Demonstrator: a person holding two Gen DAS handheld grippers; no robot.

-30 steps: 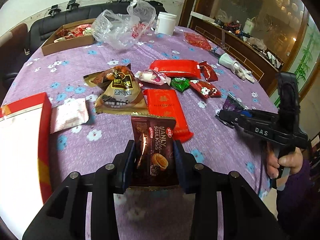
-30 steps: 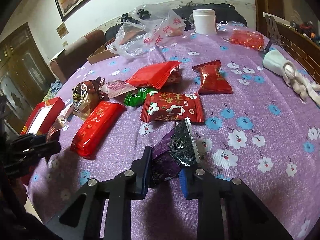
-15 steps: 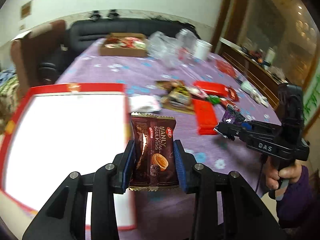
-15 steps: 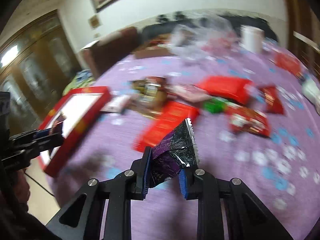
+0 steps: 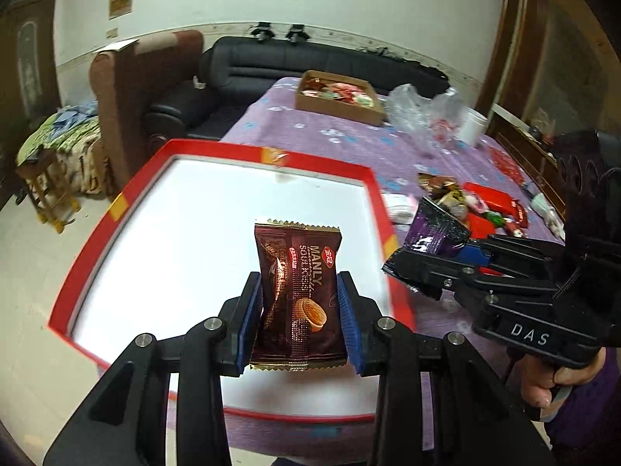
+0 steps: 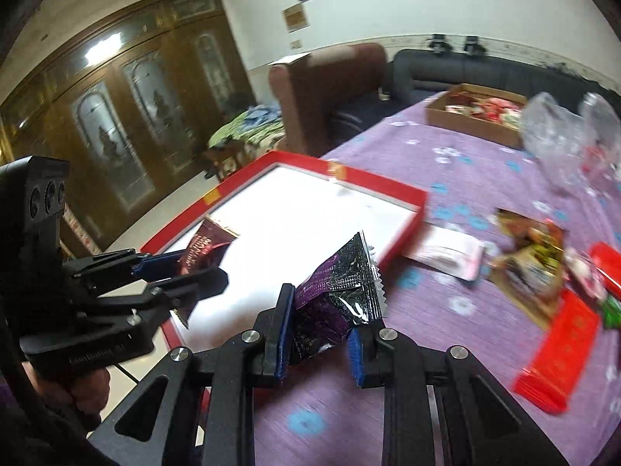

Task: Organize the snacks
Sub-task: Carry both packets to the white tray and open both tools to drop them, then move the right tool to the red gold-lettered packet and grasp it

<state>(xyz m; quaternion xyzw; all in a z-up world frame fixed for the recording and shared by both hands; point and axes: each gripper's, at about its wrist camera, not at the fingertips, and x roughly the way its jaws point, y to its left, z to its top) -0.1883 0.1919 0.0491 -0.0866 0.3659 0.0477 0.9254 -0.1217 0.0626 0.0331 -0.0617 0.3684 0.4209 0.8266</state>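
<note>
Purple floral cloth covers the bench (image 5: pixel 349 143), seen from both wrist views. Red-rimmed box (image 5: pixel 248 153) with white inside at the bench's near left corner, open side up. Brown cardboard box (image 5: pixel 337 97) of mixed wrapped snacks at the far end, crumpled clear plastic bag (image 5: pixel 419 112) and white jar (image 5: pixel 473 128) just beside it.

Left claw (image 5: pixel 299 322) clenched on brown Manly cookie packet (image 5: pixel 299 295), held upright above the white interior of the red box, off its floor. Same packet (image 6: pixel 202 252) visible in the right wrist view, pinched between the blue pads, over the box's near edge.

Right claw (image 6: pixel 320 338) clenched on purple-black snack packet (image 6: pixel 337 299), crumpled and tilted, held over the bench just beside the red box's right rim (image 6: pixel 407 213). Same packet (image 5: pixel 434 229) in the left view sticks out of the right claw (image 5: pixel 411 260), just right of the box rim.

Loose snacks left on the cloth, well apart from the box: long red packet (image 6: pixel 559 345), brown-gold packet (image 6: pixel 531 252), pale pink packet (image 6: pixel 450 252) nearest the box, green candy (image 6: pixel 613 306) at the frame edge. Right view is motion-blurred; smaller wrappers not readable.
</note>
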